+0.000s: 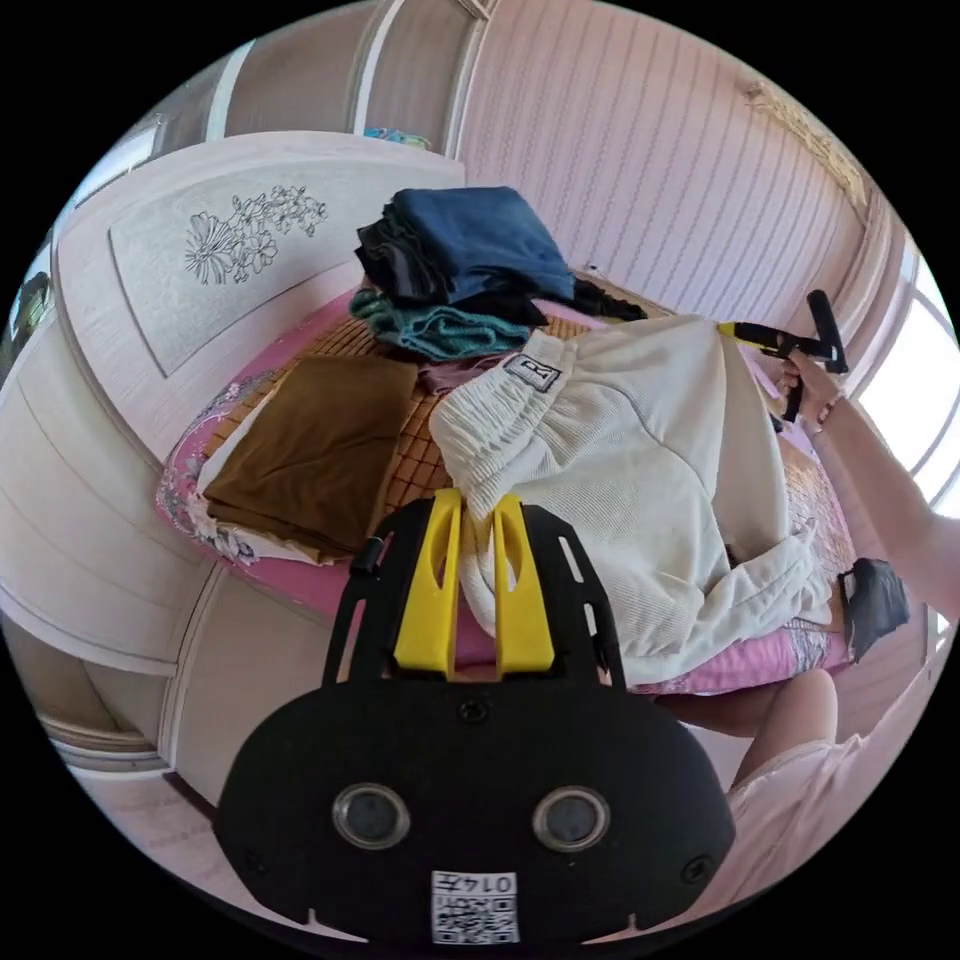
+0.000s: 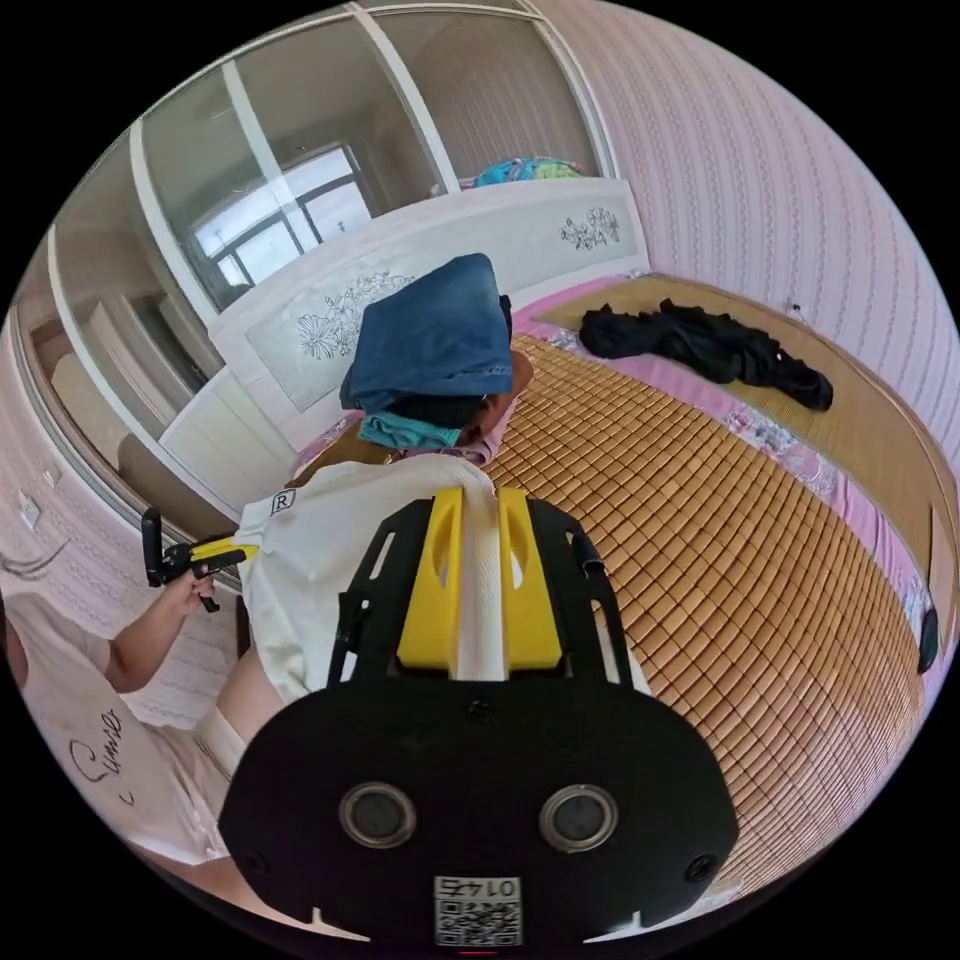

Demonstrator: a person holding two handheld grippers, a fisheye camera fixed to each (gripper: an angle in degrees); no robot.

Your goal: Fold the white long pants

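The white long pants hang stretched above the bed, held at the waistband between both grippers. My left gripper is shut on the gathered elastic waistband near its dark label. In the left gripper view the right gripper pinches the far side of the cloth, with a hand behind it. In the right gripper view my right gripper is shut on a strip of the white pants. The left gripper shows at the left there, held by a hand.
A woven bamboo mat covers the pink bed. A stack of folded clothes topped by blue jeans stands near the headboard. A folded brown garment lies by the bed edge. A black garment lies crumpled near the wall.
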